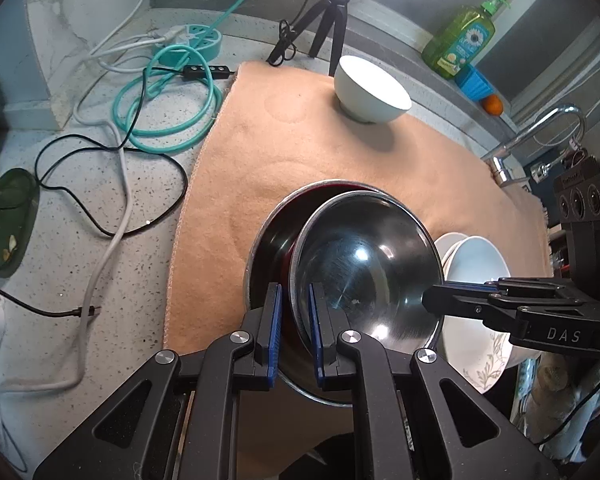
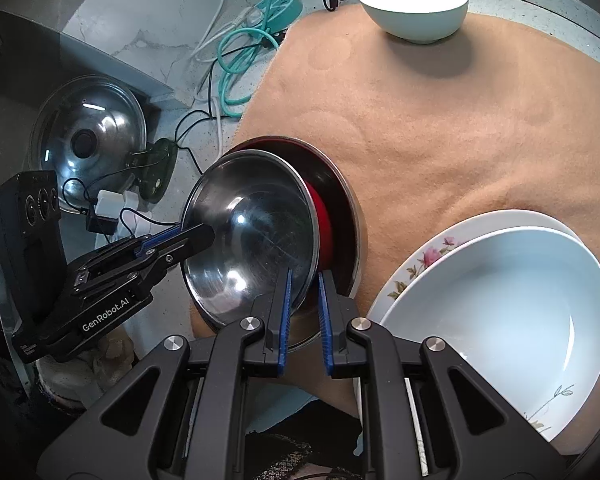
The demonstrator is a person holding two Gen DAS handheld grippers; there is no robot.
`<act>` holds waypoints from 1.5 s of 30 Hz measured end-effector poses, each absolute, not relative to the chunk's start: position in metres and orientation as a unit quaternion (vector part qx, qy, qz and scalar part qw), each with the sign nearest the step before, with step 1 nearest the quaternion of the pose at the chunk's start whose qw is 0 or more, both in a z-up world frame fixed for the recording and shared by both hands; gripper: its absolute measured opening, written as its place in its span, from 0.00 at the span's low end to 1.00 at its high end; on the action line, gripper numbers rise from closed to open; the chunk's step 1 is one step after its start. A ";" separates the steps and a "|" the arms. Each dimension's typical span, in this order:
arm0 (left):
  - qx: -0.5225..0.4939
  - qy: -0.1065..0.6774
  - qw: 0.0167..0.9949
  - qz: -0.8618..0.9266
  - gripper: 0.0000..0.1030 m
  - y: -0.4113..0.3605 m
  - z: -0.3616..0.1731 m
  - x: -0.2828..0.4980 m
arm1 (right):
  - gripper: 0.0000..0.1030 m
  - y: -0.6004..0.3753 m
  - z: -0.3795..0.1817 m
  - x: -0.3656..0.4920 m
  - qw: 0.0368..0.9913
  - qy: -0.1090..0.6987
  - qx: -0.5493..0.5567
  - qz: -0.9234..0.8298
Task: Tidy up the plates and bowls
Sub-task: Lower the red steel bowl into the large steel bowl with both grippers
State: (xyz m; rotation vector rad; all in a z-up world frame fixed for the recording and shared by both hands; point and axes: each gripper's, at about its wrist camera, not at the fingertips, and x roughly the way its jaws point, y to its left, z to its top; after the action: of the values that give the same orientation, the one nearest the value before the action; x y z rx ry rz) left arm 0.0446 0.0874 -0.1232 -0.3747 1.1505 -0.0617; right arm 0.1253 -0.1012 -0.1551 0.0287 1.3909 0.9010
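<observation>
A small steel bowl (image 1: 364, 268) sits tilted inside a larger steel bowl with a red inside (image 1: 272, 236) on the tan cloth (image 1: 260, 140). My left gripper (image 1: 296, 296) straddles the small bowl's left rim, fingers close on it. My right gripper (image 2: 304, 280) straddles its opposite rim (image 2: 308, 216) and shows in the left wrist view (image 1: 432, 298). A white bowl (image 2: 414, 2) stands at the cloth's far side. White plates (image 2: 500, 304), one flowered, are stacked at the right.
Teal and black cables (image 1: 160, 104) and a power strip (image 1: 198, 38) lie on the speckled counter to the left. A glass pot lid (image 2: 86, 136) leans at the far left. A tripod (image 1: 332, 16), soap bottle (image 1: 460, 40) and tap (image 1: 540, 132) stand behind.
</observation>
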 end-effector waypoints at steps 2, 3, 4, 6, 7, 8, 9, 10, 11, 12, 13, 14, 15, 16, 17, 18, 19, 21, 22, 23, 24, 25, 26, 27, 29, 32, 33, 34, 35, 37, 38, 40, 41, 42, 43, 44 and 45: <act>-0.170 0.544 0.821 -0.028 0.11 0.086 -0.124 0.045 | 0.13 -0.099 -0.156 0.126 0.676 0.620 0.008 0.399; -0.168 0.545 0.821 -0.028 0.11 0.086 -0.125 0.046 | 0.13 -0.098 -0.157 0.125 0.675 0.620 0.005 0.398; -0.167 0.547 0.820 -0.028 0.11 0.086 -0.126 0.046 | 0.13 -0.097 -0.157 0.125 0.675 0.621 0.000 0.398; -0.164 0.551 0.818 -0.029 0.11 0.086 -0.128 0.047 | 0.13 -0.095 -0.158 0.124 0.674 0.623 -0.007 0.396; -0.161 0.553 0.817 -0.029 0.11 0.086 -0.128 0.047 | 0.13 -0.093 -0.159 0.124 0.674 0.623 -0.010 0.397; -0.158 0.554 0.817 -0.029 0.11 0.086 -0.128 0.048 | 0.14 -0.093 -0.158 0.124 0.674 0.623 -0.013 0.397; -0.156 0.554 0.817 -0.030 0.11 0.086 -0.128 0.048 | 0.14 -0.092 -0.158 0.123 0.674 0.623 -0.015 0.396; -0.155 0.555 0.816 -0.030 0.11 0.086 -0.128 0.048 | 0.15 -0.092 -0.158 0.124 0.674 0.623 -0.016 0.396; -0.154 0.556 0.816 -0.030 0.11 0.086 -0.128 0.049 | 0.15 -0.091 -0.158 0.124 0.674 0.624 -0.016 0.395; -0.153 0.556 0.816 -0.030 0.11 0.086 -0.128 0.049 | 0.15 -0.091 -0.159 0.124 0.674 0.624 -0.017 0.395; -0.151 0.557 0.816 -0.030 0.11 0.085 -0.128 0.049 | 0.15 -0.091 -0.159 0.124 0.673 0.625 -0.018 0.395; -0.149 0.558 0.816 -0.030 0.11 0.085 -0.128 0.049 | 0.15 -0.091 -0.159 0.123 0.673 0.625 -0.018 0.395; -0.149 0.559 0.815 -0.031 0.11 0.085 -0.128 0.049 | 0.15 -0.092 -0.159 0.124 0.672 0.626 -0.019 0.395; -0.148 0.560 0.815 -0.032 0.11 0.085 -0.128 0.050 | 0.15 -0.091 -0.159 0.123 0.672 0.626 -0.018 0.395; -0.148 0.561 0.814 -0.032 0.11 0.085 -0.128 0.050 | 0.15 -0.091 -0.159 0.124 0.671 0.627 -0.018 0.395; -0.147 0.562 0.814 -0.032 0.11 0.085 -0.128 0.051 | 0.15 -0.091 -0.159 0.124 0.671 0.627 -0.019 0.395; -0.147 0.562 0.813 -0.032 0.11 0.084 -0.128 0.052 | 0.15 -0.091 -0.159 0.123 0.674 0.626 -0.017 0.391; -0.144 0.564 0.813 -0.032 0.11 0.083 -0.128 0.053 | 0.16 -0.091 -0.159 0.123 0.675 0.626 -0.018 0.390; -0.142 0.564 0.813 -0.033 0.11 0.083 -0.128 0.054 | 0.17 -0.091 -0.159 0.123 0.674 0.627 -0.020 0.390; -0.140 0.564 0.813 -0.033 0.11 0.083 -0.128 0.054 | 0.19 -0.090 -0.159 0.123 0.672 0.628 -0.021 0.392; -0.138 0.565 0.813 -0.033 0.11 0.082 -0.128 0.054 | 0.19 -0.090 -0.159 0.123 0.672 0.627 -0.023 0.392; -0.137 0.566 0.812 -0.034 0.11 0.082 -0.128 0.054 | 0.19 -0.089 -0.159 0.122 0.673 0.627 -0.026 0.392; -0.135 0.567 0.812 -0.033 0.11 0.082 -0.128 0.054 | 0.19 -0.089 -0.159 0.122 0.673 0.627 -0.029 0.393; -0.133 0.569 0.811 -0.034 0.11 0.082 -0.128 0.055 | 0.19 -0.088 -0.159 0.122 0.672 0.627 -0.030 0.393; -0.131 0.572 0.809 -0.035 0.11 0.081 -0.128 0.055 | 0.20 -0.088 -0.159 0.123 0.669 0.630 -0.029 0.393; -0.127 0.574 0.808 -0.036 0.11 0.081 -0.128 0.055 | 0.22 -0.088 -0.158 0.124 0.667 0.631 -0.027 0.396; -0.127 0.575 0.808 -0.036 0.11 0.081 -0.128 0.055 | 0.22 -0.088 -0.157 0.124 0.667 0.630 -0.029 0.397; -0.127 0.575 0.808 -0.035 0.11 0.081 -0.128 0.055 | 0.22 -0.088 -0.157 0.124 0.668 0.629 -0.031 0.397; -0.127 0.575 0.807 -0.035 0.11 0.081 -0.129 0.055 | 0.22 -0.088 -0.156 0.123 0.670 0.628 -0.032 0.396; -0.127 0.575 0.807 -0.035 0.11 0.081 -0.128 0.056 | 0.22 -0.088 -0.156 0.123 0.670 0.628 -0.031 0.395; -0.126 0.575 0.808 -0.036 0.11 0.081 -0.128 0.056 | 0.22 -0.087 -0.156 0.123 0.670 0.629 -0.032 0.394; -0.125 0.575 0.808 -0.036 0.11 0.082 -0.128 0.056 | 0.22 -0.087 -0.156 0.124 0.670 0.628 -0.033 0.395; -0.124 0.575 0.808 -0.036 0.11 0.081 -0.128 0.057 | 0.22 -0.087 -0.155 0.123 0.671 0.627 -0.033 0.395; -0.125 0.575 0.808 -0.035 0.11 0.082 -0.128 0.057 | 0.22 -0.087 -0.155 0.124 0.671 0.626 -0.034 0.395; -0.125 0.574 0.808 -0.035 0.11 0.082 -0.127 0.057 | 0.22 -0.087 -0.154 0.124 0.673 0.625 -0.035 0.395; -0.126 0.574 0.808 -0.035 0.11 0.082 -0.127 0.056 | 0.22 -0.087 -0.154 0.124 0.673 0.624 -0.034 0.395; -0.127 0.574 0.808 -0.035 0.11 0.082 -0.126 0.056 | 0.22 -0.088 -0.153 0.124 0.673 0.625 -0.031 0.395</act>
State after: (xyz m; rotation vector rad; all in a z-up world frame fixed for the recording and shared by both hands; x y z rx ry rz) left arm 0.0564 0.0824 -0.1262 -0.2727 1.2274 -0.0755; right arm 0.1244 -0.0881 -0.1531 -0.0709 1.4060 0.8891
